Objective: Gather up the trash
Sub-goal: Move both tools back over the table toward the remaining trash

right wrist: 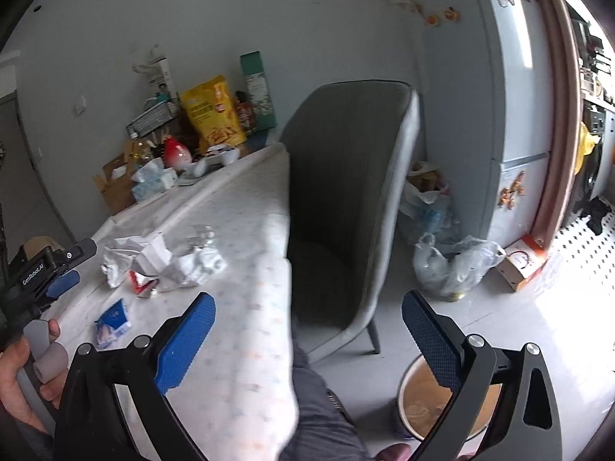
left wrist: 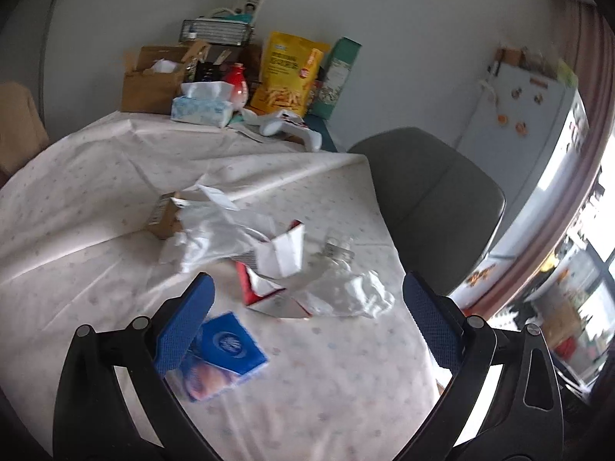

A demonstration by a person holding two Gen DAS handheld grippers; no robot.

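Observation:
Trash lies mid-table on the white cloth [left wrist: 96, 192]: crumpled white paper [left wrist: 219, 230], a torn red and white carton [left wrist: 269, 280], a crumpled white wrapper [left wrist: 346, 292], a small brown box [left wrist: 165, 215] and a blue wrapper [left wrist: 226, 349]. My left gripper [left wrist: 307, 319] is open and empty, hovering just short of the pile, its left finger over the blue wrapper. My right gripper [right wrist: 307, 338] is open and empty, off the table's right edge above a round bin [right wrist: 426, 403] on the floor. The pile [right wrist: 161, 261] and blue wrapper [right wrist: 113, 319] also show in the right wrist view, left of my right gripper.
A grey chair [right wrist: 346, 192] stands at the table's right side. Boxes, a tissue box [left wrist: 203, 105], a yellow snack bag [left wrist: 288, 73] and a game controller [left wrist: 288, 126] crowd the table's far end. Plastic bags [right wrist: 449, 265] and a fridge [right wrist: 507, 96] stand to the right.

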